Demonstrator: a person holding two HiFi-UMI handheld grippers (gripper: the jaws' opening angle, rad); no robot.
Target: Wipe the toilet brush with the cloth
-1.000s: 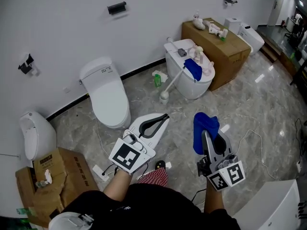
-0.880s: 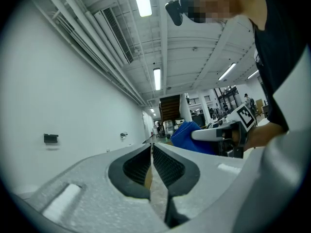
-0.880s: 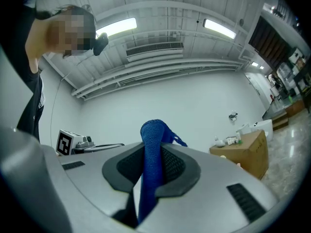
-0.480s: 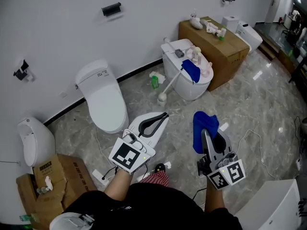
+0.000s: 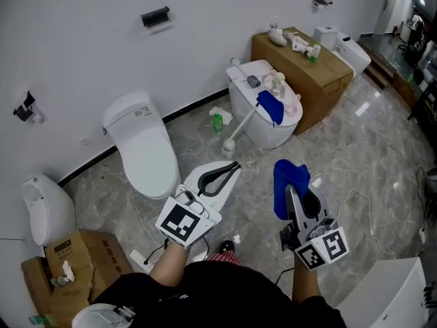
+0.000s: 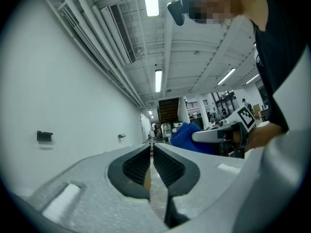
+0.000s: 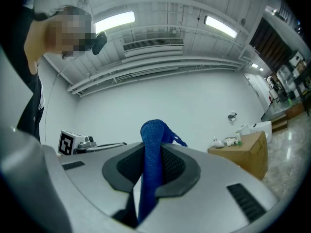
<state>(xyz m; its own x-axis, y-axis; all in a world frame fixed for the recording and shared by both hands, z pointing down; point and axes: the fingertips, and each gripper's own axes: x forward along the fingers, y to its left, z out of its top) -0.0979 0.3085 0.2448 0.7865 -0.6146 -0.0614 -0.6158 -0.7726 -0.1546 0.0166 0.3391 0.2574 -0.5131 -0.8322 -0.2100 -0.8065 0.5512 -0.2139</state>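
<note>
grey marbled tile floor [image 5: 372, 149] | on it: two white ceramic toilets [image 5: 145, 152] [image 5: 263, 115]; large brown cardboard box [image 5: 311, 70]; small green bottle [image 5: 217, 122]; head of white toilet brush [image 5: 229, 144]

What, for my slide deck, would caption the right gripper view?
Right gripper shut on a blue cloth, with a white wall and a cardboard box beyond.

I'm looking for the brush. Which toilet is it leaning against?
The toilet beside the cardboard box, with a blue cloth on it; the toilet brush leans against its side. The closed toilet further left has none.
</note>
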